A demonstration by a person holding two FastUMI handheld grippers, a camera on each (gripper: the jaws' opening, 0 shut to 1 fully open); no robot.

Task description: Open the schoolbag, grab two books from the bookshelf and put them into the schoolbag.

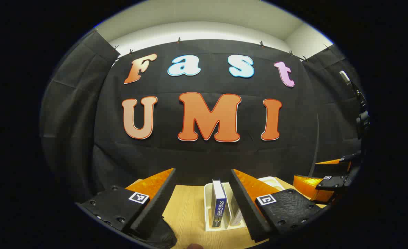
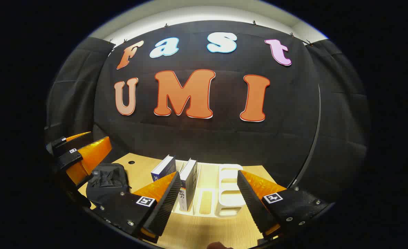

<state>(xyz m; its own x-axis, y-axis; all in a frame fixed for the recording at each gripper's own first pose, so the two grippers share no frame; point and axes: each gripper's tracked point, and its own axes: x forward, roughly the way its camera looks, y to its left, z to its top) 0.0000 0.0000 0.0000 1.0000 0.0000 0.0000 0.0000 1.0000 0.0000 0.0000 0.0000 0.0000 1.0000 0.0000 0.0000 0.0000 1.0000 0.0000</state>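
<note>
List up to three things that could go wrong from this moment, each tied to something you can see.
1. The two upright books, the blue-spined book and the dark-covered book, lean in the white slotted plastic bookshelf; pulling one may tip the other.
2. The black fabric schoolbag lies slumped and looks closed; opening it may drag it across the wooden table.
3. The open right tongs and left tongs work close together and might collide.

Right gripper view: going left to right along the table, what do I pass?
Left claw → black schoolbag → blue book → second book → white bookshelf's empty slots.
</note>
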